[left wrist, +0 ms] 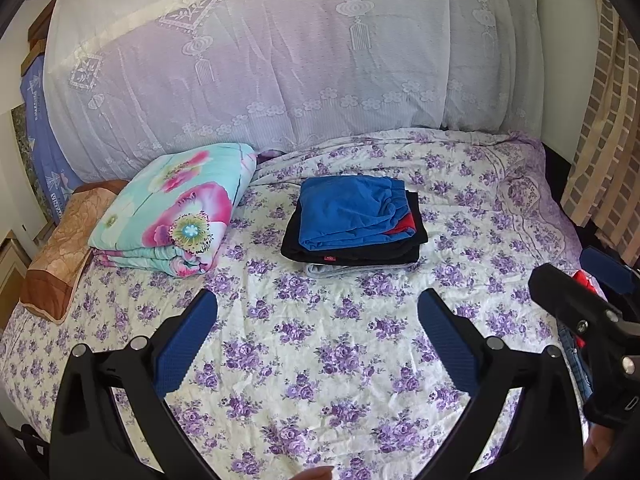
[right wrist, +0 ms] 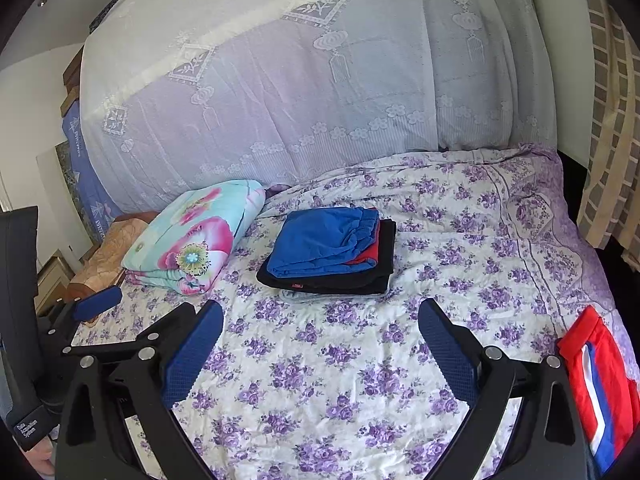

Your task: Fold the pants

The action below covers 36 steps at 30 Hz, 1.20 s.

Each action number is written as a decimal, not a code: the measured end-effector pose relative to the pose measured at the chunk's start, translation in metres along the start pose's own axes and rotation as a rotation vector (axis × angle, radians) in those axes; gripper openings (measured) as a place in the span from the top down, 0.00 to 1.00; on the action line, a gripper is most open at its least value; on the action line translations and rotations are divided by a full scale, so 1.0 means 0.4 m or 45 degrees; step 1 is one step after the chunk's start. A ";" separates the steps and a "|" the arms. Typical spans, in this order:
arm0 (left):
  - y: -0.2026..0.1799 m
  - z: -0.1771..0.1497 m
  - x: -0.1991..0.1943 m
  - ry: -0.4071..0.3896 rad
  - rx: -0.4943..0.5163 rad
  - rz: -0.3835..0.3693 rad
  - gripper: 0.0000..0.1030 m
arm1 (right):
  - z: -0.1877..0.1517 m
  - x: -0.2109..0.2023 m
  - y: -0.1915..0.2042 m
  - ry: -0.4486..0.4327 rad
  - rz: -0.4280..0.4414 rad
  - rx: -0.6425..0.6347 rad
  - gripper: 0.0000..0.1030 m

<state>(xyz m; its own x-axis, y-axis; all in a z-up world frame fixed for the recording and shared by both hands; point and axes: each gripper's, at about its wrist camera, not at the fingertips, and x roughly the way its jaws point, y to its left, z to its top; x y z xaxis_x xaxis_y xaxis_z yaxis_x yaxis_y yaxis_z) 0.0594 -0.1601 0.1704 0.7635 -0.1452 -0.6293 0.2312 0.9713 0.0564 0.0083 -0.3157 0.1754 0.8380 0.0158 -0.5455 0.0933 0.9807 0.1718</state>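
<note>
1. Floral bedsheet (left wrist: 320,340) underfoot, lace net (left wrist: 260,60) behind.
2. Left gripper (left wrist: 318,332) spread wide, holding nothing; right gripper (right wrist: 320,344) likewise wide and bare.
3. Folded stack (right wrist: 328,252) ahead mid-bed, quilt (right wrist: 196,236) beside it.
4. Unfolded red pants (right wrist: 600,380) at right edge.
5. Seemingly between garments; next: reach right, grab those pants, spread flat.

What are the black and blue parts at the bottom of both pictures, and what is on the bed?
They are two hand-held claws, no robot; each carries a camera looking along its fingers. One picture comes from the left claw, the other from the right claw. Both are open and hold nothing. On the flowered bed lies a folded stack with blue pants on top, beside a folded quilt. Red clothing lies at the bed's right edge.
</note>
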 end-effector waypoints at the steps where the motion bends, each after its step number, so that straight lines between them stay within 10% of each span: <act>1: -0.001 -0.002 0.001 0.000 0.002 -0.001 0.05 | 0.000 0.000 0.000 -0.001 0.001 0.000 0.05; 36: 0.016 0.019 0.011 0.017 -0.008 -0.022 0.05 | 0.009 0.006 -0.009 -0.006 0.000 0.000 0.05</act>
<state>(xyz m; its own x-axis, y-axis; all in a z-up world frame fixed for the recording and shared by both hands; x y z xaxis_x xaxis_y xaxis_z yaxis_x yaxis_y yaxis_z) 0.0686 -0.1561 0.1740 0.7512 -0.1591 -0.6406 0.2403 0.9698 0.0409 0.0118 -0.3198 0.1764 0.8406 0.0149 -0.5414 0.0931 0.9808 0.1715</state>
